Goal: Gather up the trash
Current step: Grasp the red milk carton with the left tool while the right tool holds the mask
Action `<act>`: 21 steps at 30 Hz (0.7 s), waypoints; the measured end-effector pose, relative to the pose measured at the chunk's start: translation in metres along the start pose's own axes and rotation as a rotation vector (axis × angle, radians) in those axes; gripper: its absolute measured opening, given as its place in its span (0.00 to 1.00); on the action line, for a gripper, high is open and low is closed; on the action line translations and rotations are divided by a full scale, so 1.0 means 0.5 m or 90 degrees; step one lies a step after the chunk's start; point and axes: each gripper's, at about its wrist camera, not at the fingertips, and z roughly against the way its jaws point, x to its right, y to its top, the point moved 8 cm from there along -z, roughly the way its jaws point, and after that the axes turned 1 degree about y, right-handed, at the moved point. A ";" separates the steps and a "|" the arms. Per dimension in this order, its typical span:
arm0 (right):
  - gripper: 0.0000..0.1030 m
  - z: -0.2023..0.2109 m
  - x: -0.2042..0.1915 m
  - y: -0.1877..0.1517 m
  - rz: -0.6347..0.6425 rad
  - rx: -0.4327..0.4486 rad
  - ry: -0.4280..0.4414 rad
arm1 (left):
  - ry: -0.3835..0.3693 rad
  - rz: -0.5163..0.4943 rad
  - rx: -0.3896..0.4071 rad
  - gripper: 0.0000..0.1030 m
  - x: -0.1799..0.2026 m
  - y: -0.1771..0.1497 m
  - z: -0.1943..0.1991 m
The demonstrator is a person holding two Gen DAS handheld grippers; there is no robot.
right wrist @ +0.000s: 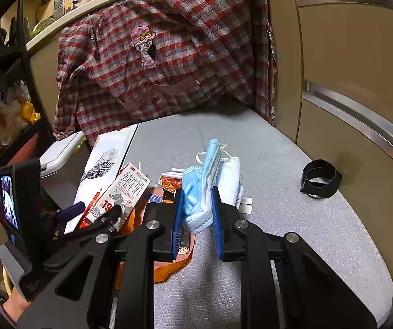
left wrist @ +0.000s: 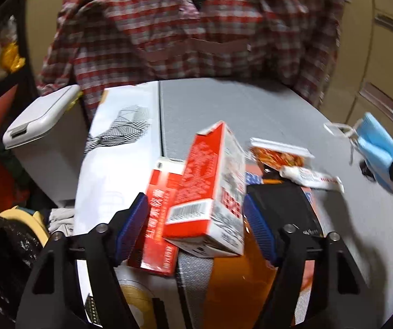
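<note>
My left gripper (left wrist: 196, 211) is open around a red and white milk carton (left wrist: 213, 189) that lies tilted between its blue pads, with a gap on both sides. A flat red box (left wrist: 161, 219) lies under it. My right gripper (right wrist: 198, 211) is shut on a blue face mask (right wrist: 202, 186) and holds it above the grey table (right wrist: 278, 233); it shows at the right of the left wrist view (left wrist: 380, 148). A white mask (right wrist: 230, 178) lies behind it. A snack wrapper (left wrist: 278, 156) and a white tube (left wrist: 311, 178) lie on the table.
A white lidded bin (left wrist: 43, 120) stands left of the table. A white printed bag (left wrist: 122, 142) lies on the table's left side. An orange bag (left wrist: 237, 288) lies under my left gripper. A black strap (right wrist: 321, 178) lies at the right. A checked shirt (right wrist: 169, 54) hangs behind.
</note>
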 end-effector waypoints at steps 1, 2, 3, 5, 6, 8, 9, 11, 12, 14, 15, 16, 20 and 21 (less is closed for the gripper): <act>0.19 0.001 0.001 0.000 -0.002 0.000 -0.001 | -0.005 -0.005 -0.007 0.66 0.005 -0.005 -0.003; 0.19 0.001 0.002 0.000 -0.004 0.000 -0.001 | -0.005 -0.013 -0.012 0.66 0.010 -0.009 -0.006; 0.19 0.002 0.004 0.001 -0.005 0.000 -0.001 | -0.003 -0.020 -0.015 0.66 0.014 -0.010 -0.006; 0.19 0.003 0.005 0.002 -0.006 0.001 -0.002 | -0.007 -0.022 -0.014 0.66 0.017 -0.010 -0.005; 0.19 0.004 0.005 0.002 -0.005 0.001 -0.001 | -0.008 -0.022 -0.015 0.66 0.016 -0.010 -0.006; 0.19 0.004 0.004 0.002 -0.005 0.001 -0.002 | -0.013 -0.023 -0.014 0.62 0.018 -0.010 -0.005; 0.19 0.004 0.005 0.002 -0.005 0.001 -0.002 | -0.016 -0.025 -0.013 0.53 0.020 -0.010 -0.005; 0.19 0.004 0.004 0.001 -0.007 0.001 -0.002 | -0.028 -0.034 -0.010 0.49 0.026 -0.009 0.000; 0.19 0.005 0.004 0.002 -0.008 0.001 -0.002 | -0.031 -0.036 -0.008 0.46 0.029 -0.008 0.002; 0.19 0.008 0.004 0.003 -0.008 0.003 -0.002 | -0.035 -0.048 0.002 0.41 0.036 -0.005 0.012; 0.19 0.009 0.003 0.004 -0.007 0.003 -0.002 | -0.039 -0.051 0.009 0.39 0.038 -0.003 0.018; 0.19 0.010 0.003 0.004 -0.006 0.004 -0.002 | -0.040 -0.055 0.016 0.38 0.041 -0.001 0.026; 0.19 0.012 0.003 0.008 -0.005 0.006 -0.001 | -0.041 -0.067 0.047 0.38 0.047 0.014 0.054; 0.19 0.013 0.002 0.009 -0.005 0.007 -0.001 | -0.040 -0.069 0.052 0.38 0.047 0.017 0.059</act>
